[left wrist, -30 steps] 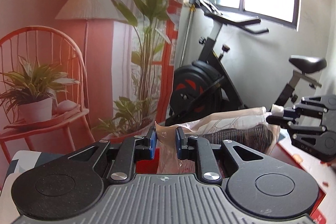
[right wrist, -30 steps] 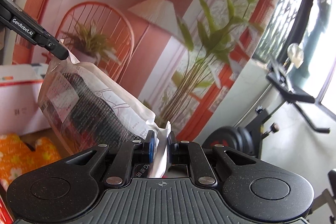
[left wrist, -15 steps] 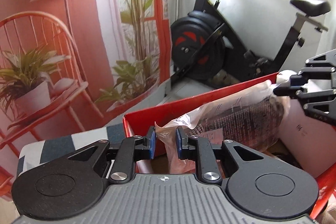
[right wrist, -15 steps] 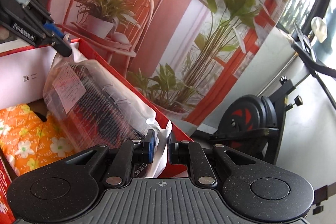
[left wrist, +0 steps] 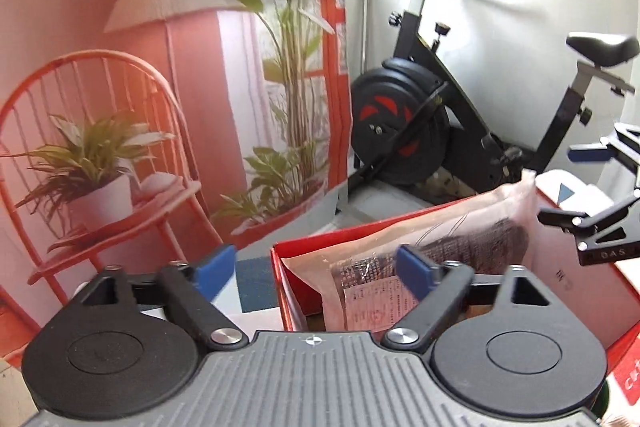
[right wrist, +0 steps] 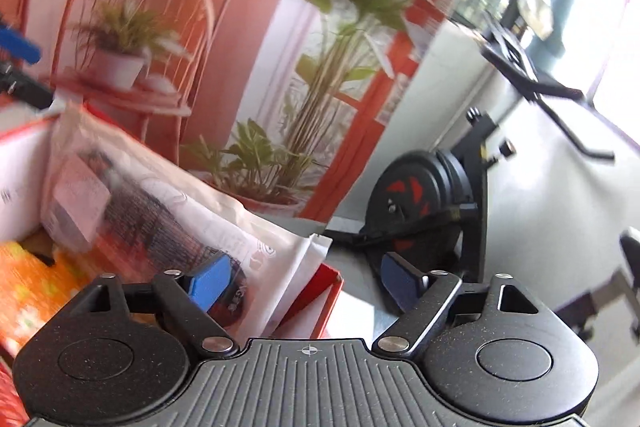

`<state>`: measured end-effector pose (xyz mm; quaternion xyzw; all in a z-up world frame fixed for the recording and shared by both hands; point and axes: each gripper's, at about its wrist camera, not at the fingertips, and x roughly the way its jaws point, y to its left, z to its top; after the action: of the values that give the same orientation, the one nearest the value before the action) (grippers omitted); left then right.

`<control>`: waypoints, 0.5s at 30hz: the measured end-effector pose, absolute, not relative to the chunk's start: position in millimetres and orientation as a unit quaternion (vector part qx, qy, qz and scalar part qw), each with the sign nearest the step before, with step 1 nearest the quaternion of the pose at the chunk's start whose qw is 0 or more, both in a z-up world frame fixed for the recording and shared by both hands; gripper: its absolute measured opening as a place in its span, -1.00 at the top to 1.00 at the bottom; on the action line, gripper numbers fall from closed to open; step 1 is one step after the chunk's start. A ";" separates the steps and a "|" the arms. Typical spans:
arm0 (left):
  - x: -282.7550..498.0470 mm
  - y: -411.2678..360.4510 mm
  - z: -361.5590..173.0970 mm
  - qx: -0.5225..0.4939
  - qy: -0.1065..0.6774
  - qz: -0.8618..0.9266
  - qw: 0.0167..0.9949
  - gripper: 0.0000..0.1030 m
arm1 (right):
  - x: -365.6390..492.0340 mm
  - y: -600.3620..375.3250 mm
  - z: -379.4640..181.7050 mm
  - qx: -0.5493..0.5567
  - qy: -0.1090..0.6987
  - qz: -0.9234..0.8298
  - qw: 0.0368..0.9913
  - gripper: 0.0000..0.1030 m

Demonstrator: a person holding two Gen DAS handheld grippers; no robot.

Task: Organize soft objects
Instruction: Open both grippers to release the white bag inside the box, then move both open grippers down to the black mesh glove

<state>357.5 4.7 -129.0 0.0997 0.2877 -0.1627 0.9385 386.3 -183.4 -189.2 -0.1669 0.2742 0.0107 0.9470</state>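
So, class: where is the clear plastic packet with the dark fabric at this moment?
The plastic packet lies in the red box against its far wall. In the right wrist view it sits left of centre, beside the orange floral bundle. Both claws have just opened, releasing it.

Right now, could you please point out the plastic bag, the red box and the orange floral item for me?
plastic bag (left wrist: 448,243): left wrist view, its clear front.
red box (left wrist: 316,251): left wrist view, its near corner rim.
orange floral item (right wrist: 28,287): right wrist view, its top.

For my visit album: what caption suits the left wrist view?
Left gripper, fingers just opened, releases a bagged dark garment into the red box.
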 end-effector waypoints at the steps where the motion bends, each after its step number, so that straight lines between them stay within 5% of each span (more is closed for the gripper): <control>1: 351.9 5.8 -125.5 0.096 0.285 -0.162 0.940 -0.84 | 381.4 -186.9 -184.8 -0.147 0.274 0.012 0.950 -0.80; 6: 319.2 12.7 -115.2 0.077 0.283 -0.163 0.942 -0.91 | 345.0 -200.8 -170.2 -0.069 0.276 0.019 0.958 -0.99; 15: 240.1 30.3 -117.6 0.058 0.272 -0.170 0.945 -0.91 | 270.3 -192.8 -165.1 0.013 0.271 0.024 0.962 -0.99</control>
<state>240.1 30.3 -117.6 0.0584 0.2722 -0.1697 0.9454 270.3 -192.8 -165.1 0.0135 0.2712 0.0241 0.9621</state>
